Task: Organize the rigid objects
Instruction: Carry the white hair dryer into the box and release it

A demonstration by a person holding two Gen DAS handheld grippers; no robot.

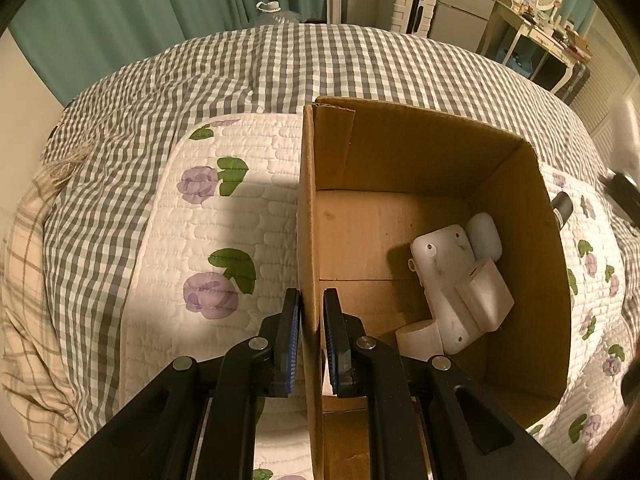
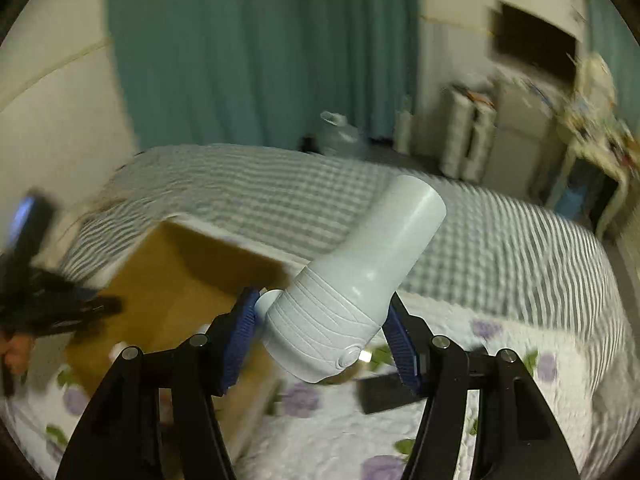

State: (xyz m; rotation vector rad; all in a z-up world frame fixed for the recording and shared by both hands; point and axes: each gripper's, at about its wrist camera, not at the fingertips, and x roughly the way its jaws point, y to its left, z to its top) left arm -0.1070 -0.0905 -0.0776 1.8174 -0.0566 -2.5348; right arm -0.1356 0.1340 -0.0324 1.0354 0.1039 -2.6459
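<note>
Item: box [image 1: 400, 152], cardboard, open-topped, standing on the floral quilt [image 1: 224, 216] that lies over the checked bed [image 1: 240, 64]. Our left tongs [image 1: 311, 320] are closed on its near-left wall, one pad outside and one inside, steadying it.

Contents: white plastic parts [image 1: 460, 280], lying together against the right wall, toward the near corner. The left half of the floor is bare.

Item in transit: grey bottle [image 2: 352, 292], ribbed lower body, smooth neck, with a round button near its base. Our right tongs [image 2: 320, 334] grip it across the ribbed body; it tilts up and to the right, in the air, right of the box and above the quilt. That view is blurred, so we judge the hand is moving.

Loose: a dark flat item [image 2: 380, 394] on the quilt under the bottle; we cannot identify it.

Handling note, as we judge it: carry the bottle over the rim, lower it onto the bare left floor, and let go only near the bottom. The grip sits low on a tilted body, so slipping is the risk; keep the left hold firm.
</note>
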